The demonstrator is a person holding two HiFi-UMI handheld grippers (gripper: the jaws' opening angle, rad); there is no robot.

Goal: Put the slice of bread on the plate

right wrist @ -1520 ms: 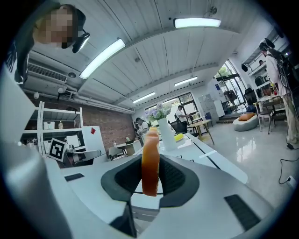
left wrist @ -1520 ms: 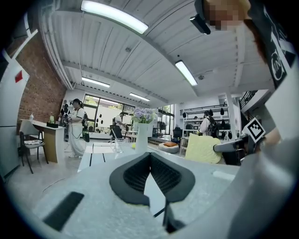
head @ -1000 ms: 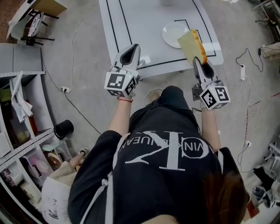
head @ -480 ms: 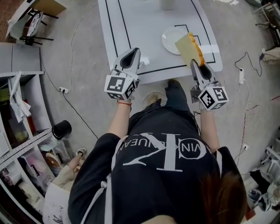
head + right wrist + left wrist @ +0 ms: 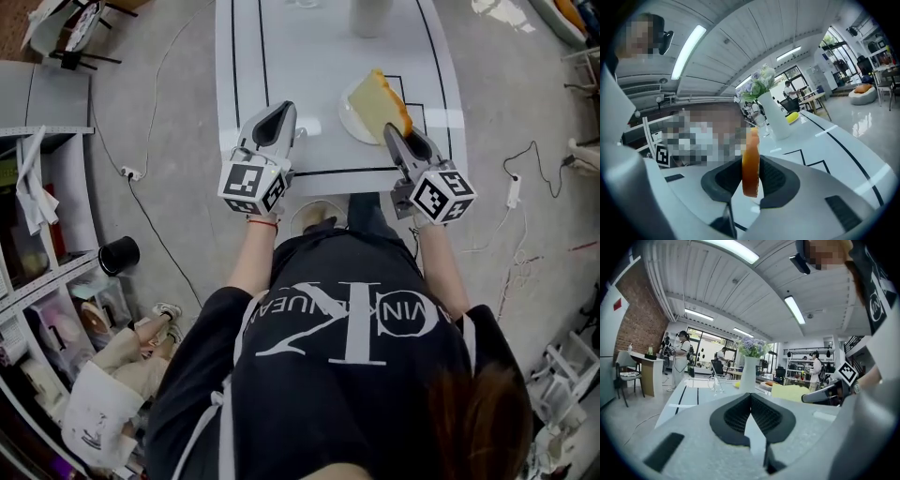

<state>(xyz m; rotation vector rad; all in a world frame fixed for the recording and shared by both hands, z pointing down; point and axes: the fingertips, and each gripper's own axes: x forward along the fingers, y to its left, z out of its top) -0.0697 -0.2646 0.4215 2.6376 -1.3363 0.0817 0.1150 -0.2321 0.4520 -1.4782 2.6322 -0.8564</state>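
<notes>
A: R gripper (image 5: 392, 131) has its fingers clamped on the slice of bread (image 5: 379, 97) at the crust end. The slice looks to be up over the plate (image 5: 346, 114), not laid on it yet. Risks?

B: It's a thin pinch on one end, so the bread may sag or tear if swung. Let go too high or off-centre and it prob lands half over the rim, onto the worktop (image 5: 300, 66).

A: L gripper (image 5: 278, 119)?

B: Fingers closed on nothing, over the worktop's near edge, well apart from the plate (no help if the slice slips).

A: What do the views add?

B: Head view gives bread vs plate from above. R gripper view sees the slice edge-on btwn the fingers, plus a vase (image 5: 776, 117) further along, but no plate. L gripper view catches the slice's flat face from the side.
</notes>
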